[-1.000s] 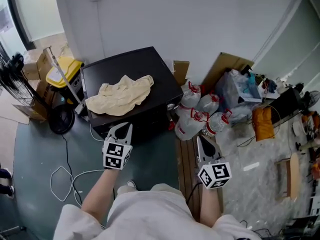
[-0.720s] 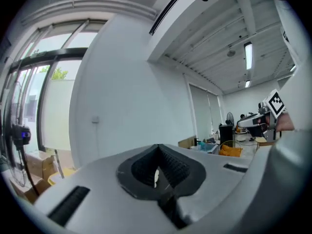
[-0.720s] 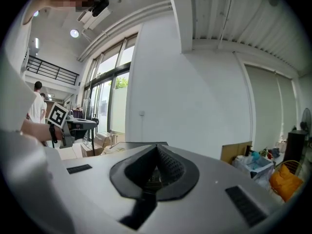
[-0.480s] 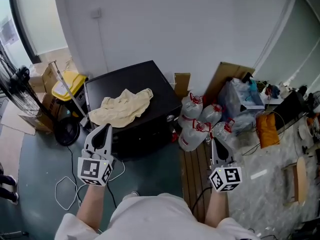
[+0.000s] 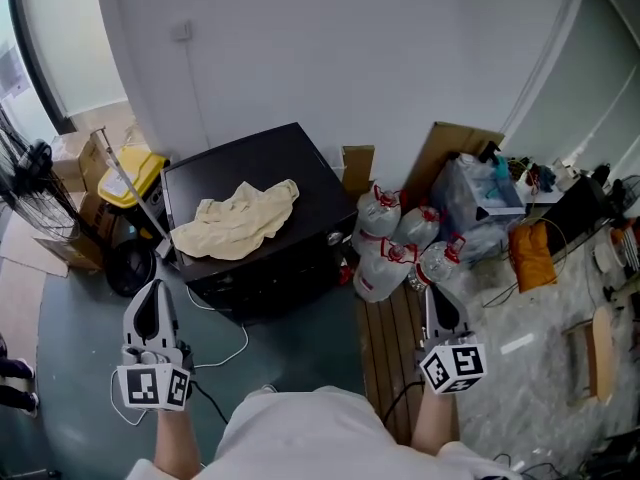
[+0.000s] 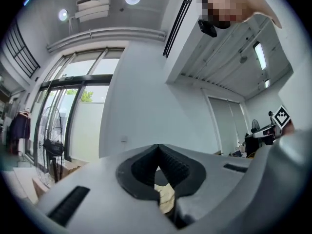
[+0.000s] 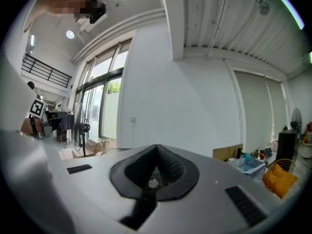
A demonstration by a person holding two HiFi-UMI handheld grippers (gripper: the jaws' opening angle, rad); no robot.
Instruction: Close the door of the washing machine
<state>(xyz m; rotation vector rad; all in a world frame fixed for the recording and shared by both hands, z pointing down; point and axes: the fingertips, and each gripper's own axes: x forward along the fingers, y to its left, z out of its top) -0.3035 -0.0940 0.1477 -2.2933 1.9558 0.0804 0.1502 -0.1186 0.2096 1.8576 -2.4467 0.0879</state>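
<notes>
Jaws are pressing together on both tools, with nothing caught between them. The left gripper (image 5: 150, 290) is hanging over the floor just off the front left corner of the washing machine (image 5: 262, 168). The right gripper (image 5: 436, 296) is hovering over the wooden boards (image 5: 383, 333) to the machine's right. The machine, a low black box, is standing with its back to the white wall. Its front is lying in shadow, so I cannot tell how the door is sitting. A cream cloth (image 5: 235, 220) is lying crumpled on its top, reaching toward the left and front edges.

A clear plastic tub (image 5: 487, 196) is sitting on the floor near the right wall, holding blue and dark odds and ends I cannot sort out. Clear water jugs (image 5: 395, 248) with red handles are crowding the floor at the machine's right side. Cardboard boxes (image 5: 82, 158) are sitting by the window; their insides are not showing.

Only the head view is showing the machine's body, the jugs and the white cable (image 5: 222, 346) trailing across the floor. The left gripper view is looking level at the wall and tall windows, catching a standing fan (image 6: 51, 147) and a sliver of cloth under its closed tips. The right gripper view is taking in an orange bag (image 7: 279, 179) and a leaning cardboard sheet (image 7: 227, 152).
</notes>
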